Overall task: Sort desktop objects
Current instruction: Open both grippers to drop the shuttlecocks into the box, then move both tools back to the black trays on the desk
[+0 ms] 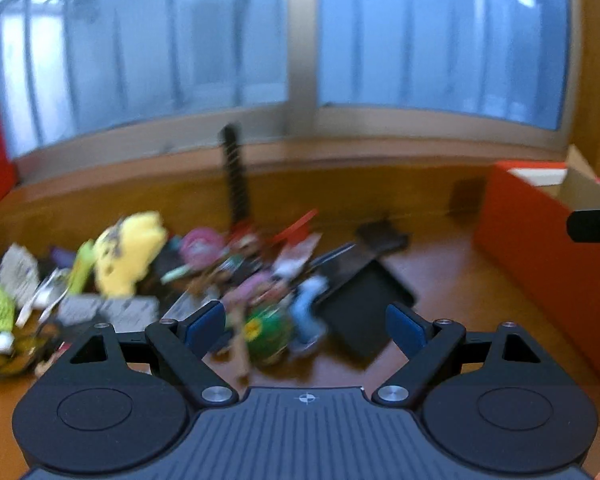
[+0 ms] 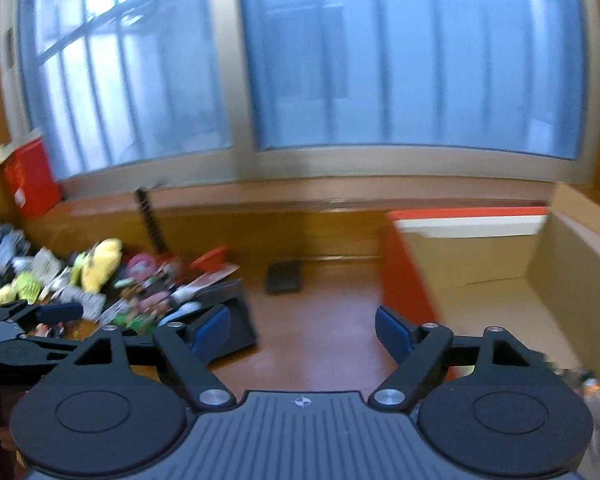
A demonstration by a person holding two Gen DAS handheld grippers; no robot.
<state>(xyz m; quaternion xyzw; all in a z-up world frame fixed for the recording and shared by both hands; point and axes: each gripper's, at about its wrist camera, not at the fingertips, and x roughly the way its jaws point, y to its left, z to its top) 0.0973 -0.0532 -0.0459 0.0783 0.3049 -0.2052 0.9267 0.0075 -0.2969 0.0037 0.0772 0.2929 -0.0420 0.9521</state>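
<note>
Left gripper (image 1: 306,326) hovering above the wooden desk (image 1: 440,280), jaws spread wide, gripping nothing. Right gripper (image 2: 304,330) likewise gaping wide, carrying nothing, sitting just left of the orange box (image 2: 404,280). Pile of desktop objects (image 1: 204,276) lying ahead-left of both grippers: yellow plush toy (image 1: 130,252), green round item (image 1: 266,332), possibly a small figure, blurring too heavily for certainty. Black tray (image 1: 364,312) resting at the pile's right edge, touching it. Orange box standing open at far right, well apart from the pile. Window (image 2: 380,60) filling the background.
</note>
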